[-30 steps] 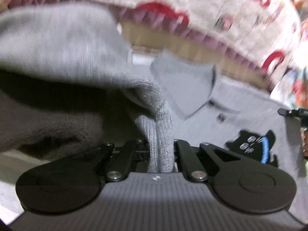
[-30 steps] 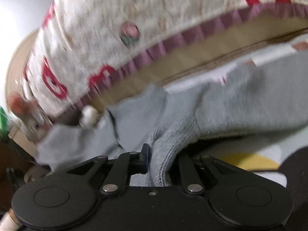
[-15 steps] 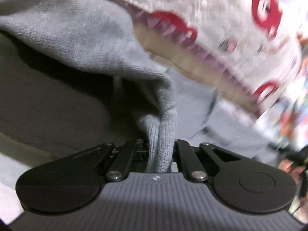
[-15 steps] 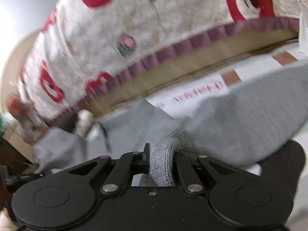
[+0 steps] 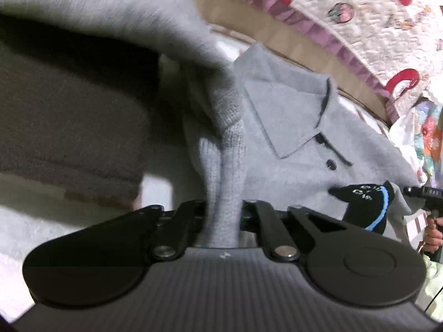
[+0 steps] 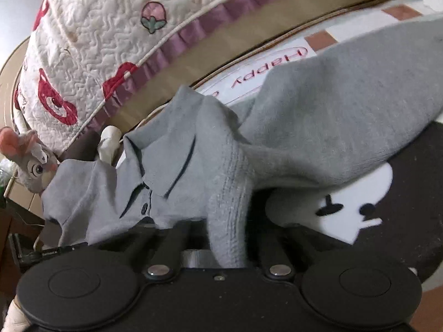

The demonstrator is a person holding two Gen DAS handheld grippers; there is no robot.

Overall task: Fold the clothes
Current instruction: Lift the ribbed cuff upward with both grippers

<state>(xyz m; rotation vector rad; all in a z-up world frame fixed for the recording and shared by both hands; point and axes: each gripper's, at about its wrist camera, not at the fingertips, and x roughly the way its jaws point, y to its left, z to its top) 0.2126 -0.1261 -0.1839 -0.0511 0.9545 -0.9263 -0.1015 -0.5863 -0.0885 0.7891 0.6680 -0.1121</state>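
A grey knit sweater (image 5: 318,149) with a collar (image 5: 288,110), dark buttons and a black cat patch (image 5: 362,207) lies spread out ahead. My left gripper (image 5: 223,204) is shut on the ribbed cuff (image 5: 224,171) of one sleeve, which arches up to the left. In the right wrist view, my right gripper (image 6: 229,235) is shut on the other ribbed cuff (image 6: 229,193). Its sleeve (image 6: 332,116) stretches off to the right over the sweater's collar (image 6: 163,160). The fingertips of both grippers are buried in the knit.
A quilted cream cover (image 6: 116,33) with red motifs and a purple frill hangs behind the sweater. A plush toy (image 6: 30,163) sits at the left. A dark mat with a white figure (image 6: 360,210) lies under the right sleeve. A hand (image 5: 434,232) shows at the right edge.
Both grippers have come down with their cuffs still pinched. The sweater's collar and chest now sit closer and sharper in both views, and the sleeves hang lower over the body.
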